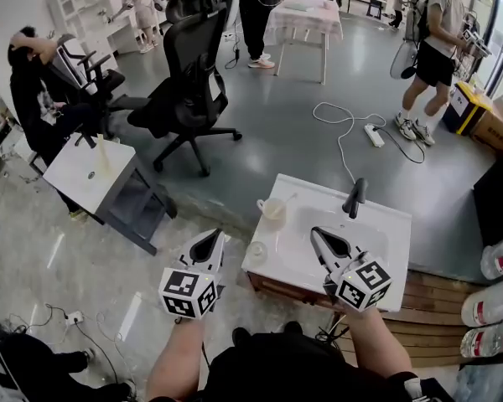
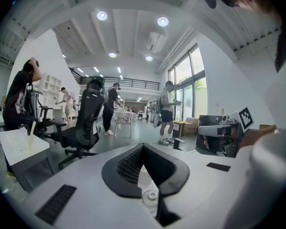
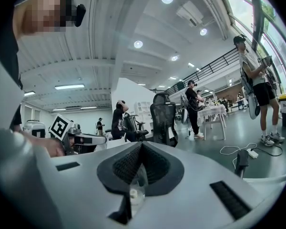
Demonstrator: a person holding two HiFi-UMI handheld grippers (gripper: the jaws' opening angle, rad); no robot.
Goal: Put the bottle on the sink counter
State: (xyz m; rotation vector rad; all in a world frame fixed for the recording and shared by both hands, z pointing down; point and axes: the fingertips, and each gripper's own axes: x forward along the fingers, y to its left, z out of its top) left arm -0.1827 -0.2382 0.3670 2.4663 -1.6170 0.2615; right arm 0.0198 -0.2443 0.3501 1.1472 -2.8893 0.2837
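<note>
A white sink counter (image 1: 377,224) with a black faucet (image 1: 355,196) stands just ahead of me. On its near left corner stands a small clear round-topped thing, seemingly the bottle (image 1: 257,249). It shows low through the left gripper's jaw gap as a round cap (image 2: 150,196). My left gripper (image 1: 215,235) hovers just left of that corner, jaws shut and empty (image 2: 142,146). My right gripper (image 1: 315,232) hangs over the counter's front, right of the bottle. Its jaws are also shut on nothing (image 3: 140,144). A clear container (image 3: 136,187) shows behind its jaw gap.
A clear cup (image 1: 272,210) stands on the counter's left rear. A small white table (image 1: 88,174) and a black office chair (image 1: 184,82) are to the left. Large water bottles (image 1: 499,258) lie at the right edge. A cable and power strip (image 1: 374,135) lie beyond; people stand around.
</note>
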